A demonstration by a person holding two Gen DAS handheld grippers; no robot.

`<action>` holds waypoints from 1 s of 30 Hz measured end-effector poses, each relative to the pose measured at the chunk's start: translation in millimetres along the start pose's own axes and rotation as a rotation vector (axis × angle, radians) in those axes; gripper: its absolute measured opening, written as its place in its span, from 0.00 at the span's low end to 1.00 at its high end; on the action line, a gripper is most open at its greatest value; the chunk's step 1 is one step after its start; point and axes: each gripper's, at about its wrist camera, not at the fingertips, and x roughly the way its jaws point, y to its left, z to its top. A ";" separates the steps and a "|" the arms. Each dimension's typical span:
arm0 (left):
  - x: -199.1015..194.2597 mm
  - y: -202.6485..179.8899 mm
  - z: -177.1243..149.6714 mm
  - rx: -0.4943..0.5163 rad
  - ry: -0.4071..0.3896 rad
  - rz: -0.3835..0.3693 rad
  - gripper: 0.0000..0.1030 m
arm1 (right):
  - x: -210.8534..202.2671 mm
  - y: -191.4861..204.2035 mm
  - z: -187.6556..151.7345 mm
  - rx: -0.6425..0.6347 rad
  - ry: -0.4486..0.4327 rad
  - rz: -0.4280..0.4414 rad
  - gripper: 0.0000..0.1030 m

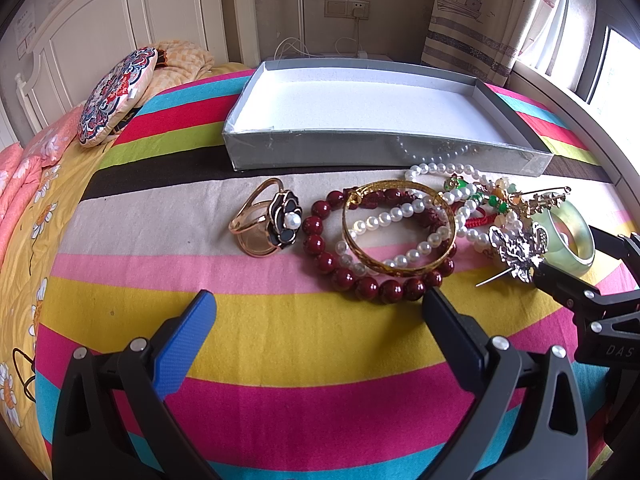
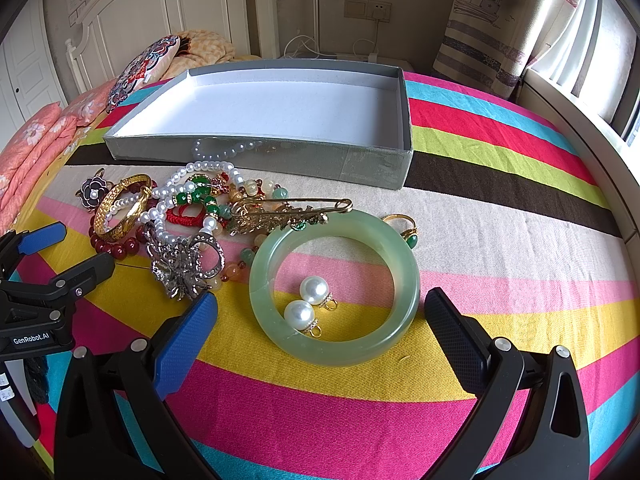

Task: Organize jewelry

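Note:
A pile of jewelry lies on the striped cloth in front of an empty grey box (image 1: 308,148) (image 2: 256,152) with a white floor. In the left wrist view: a gold bangle (image 1: 400,228), a dark red bead bracelet (image 1: 360,280), a pearl strand (image 1: 400,212), a black flower ring (image 1: 268,220), a silver brooch (image 1: 516,248). My left gripper (image 1: 316,316) is open and empty, just short of the red beads. In the right wrist view: a green jade bangle (image 2: 336,280) around two pearl earrings (image 2: 308,300), a gold pin brooch (image 2: 288,212), a gold ring with a green stone (image 2: 404,228). My right gripper (image 2: 320,320) is open and empty, its fingers either side of the jade bangle.
The striped cloth (image 1: 280,340) covers a bed. A patterned round cushion (image 1: 116,96) and pink bedding (image 1: 20,184) lie at the far left. A headboard, a wall socket with cables (image 1: 356,12) and a curtained window (image 2: 580,40) stand behind.

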 end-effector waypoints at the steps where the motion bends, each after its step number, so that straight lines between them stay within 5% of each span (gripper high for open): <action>1: 0.0 0.0 0.0 0.000 0.000 0.000 0.98 | 0.0 -0.1 -0.1 0.000 0.000 0.000 0.96; 15: -1.8 -1.5 -0.2 -0.005 0.020 0.007 0.98 | -1.0 -1.4 1.4 -0.010 0.025 0.007 0.96; 17: -7.8 -4.2 0.0 0.008 0.028 -0.014 0.97 | -12.4 -0.6 -0.6 -0.002 -0.025 -0.012 0.95; 25: -126.8 -15.3 -12.7 -0.007 -0.429 0.082 0.98 | -139.9 -12.8 -15.5 0.127 -0.496 0.007 0.96; 30: -185.7 -14.8 -19.2 -0.018 -0.693 0.118 0.98 | -186.0 -4.9 -25.4 0.108 -0.643 -0.017 0.96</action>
